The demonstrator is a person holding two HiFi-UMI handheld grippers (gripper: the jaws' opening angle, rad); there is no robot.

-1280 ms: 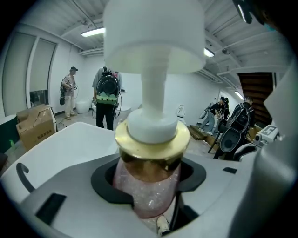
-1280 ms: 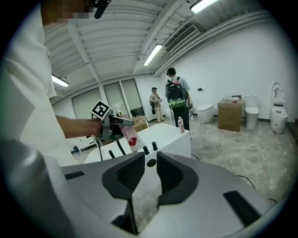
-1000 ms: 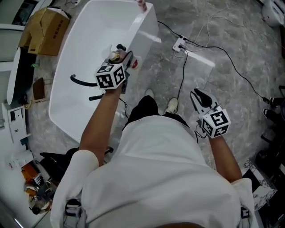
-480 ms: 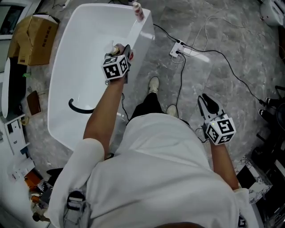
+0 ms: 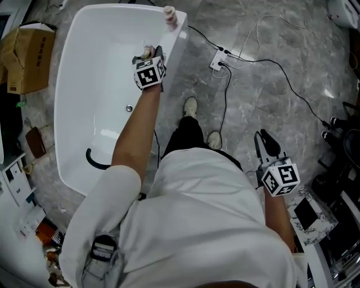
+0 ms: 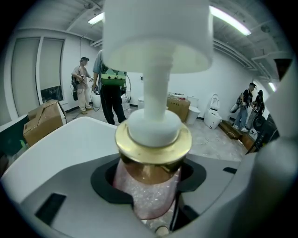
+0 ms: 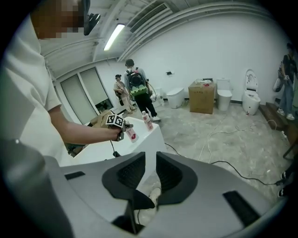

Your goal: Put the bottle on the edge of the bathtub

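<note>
Left gripper view showed the bottle [image 6: 150, 195] pinched between the left gripper's [image 5: 151, 55] jaws. It was held above the tub [image 5: 79, 67], just inside the right edge, and not yet set down. Another bottle [image 5: 170, 16] already stood on that edge's far corner. The right gripper [image 7: 150, 173] hung over the floor, jaws slightly apart, empty.

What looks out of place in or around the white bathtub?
A black curved tube lies loose inside the white bathtub, and a white power strip with trailing cables sits on the grey floor beside it, odd near a bath. Nothing looks spilled or broken.
</note>
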